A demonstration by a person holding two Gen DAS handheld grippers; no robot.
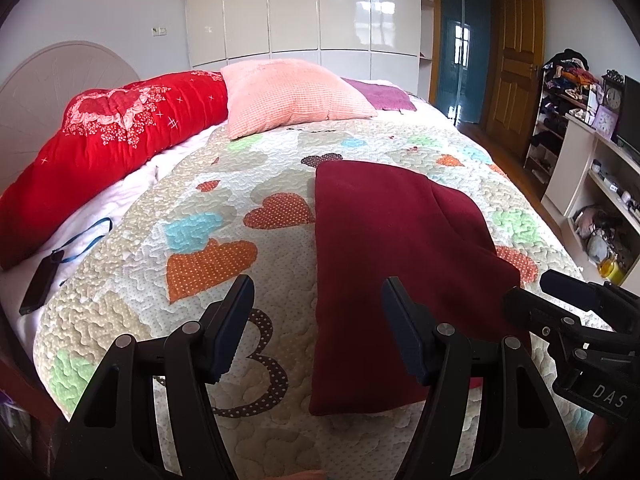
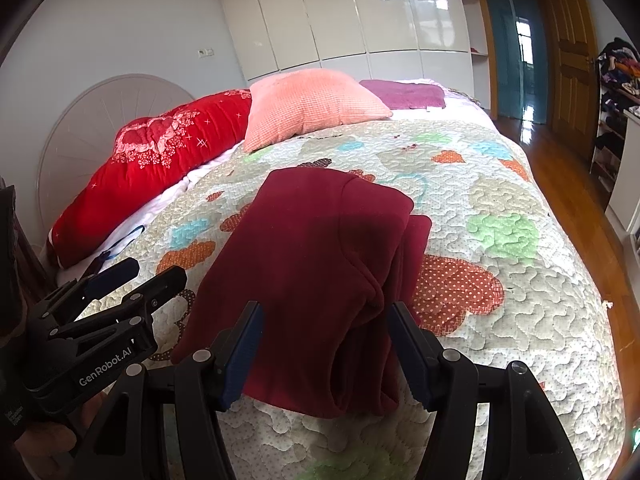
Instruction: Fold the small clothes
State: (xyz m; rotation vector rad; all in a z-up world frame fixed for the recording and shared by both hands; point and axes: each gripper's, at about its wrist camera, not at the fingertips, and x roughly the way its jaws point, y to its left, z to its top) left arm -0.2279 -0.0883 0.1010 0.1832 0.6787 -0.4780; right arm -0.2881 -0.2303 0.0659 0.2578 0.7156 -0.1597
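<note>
A dark red garment (image 1: 392,264) lies folded into a long strip on the heart-patterned quilt (image 1: 208,208). In the right wrist view the garment (image 2: 316,264) shows a folded layer along its right side. My left gripper (image 1: 318,320) is open and empty, hovering above the garment's near left edge. My right gripper (image 2: 326,344) is open and empty, above the garment's near end. The right gripper also shows at the right of the left wrist view (image 1: 560,292), and the left gripper at the left of the right wrist view (image 2: 136,276).
A pink pillow (image 1: 292,96), a red bolster (image 1: 100,148) and a purple cloth (image 1: 380,96) lie at the head of the bed. A black phone with a blue strap (image 1: 38,284) lies at the left. Shelves (image 1: 600,184) and wooden floor are to the right.
</note>
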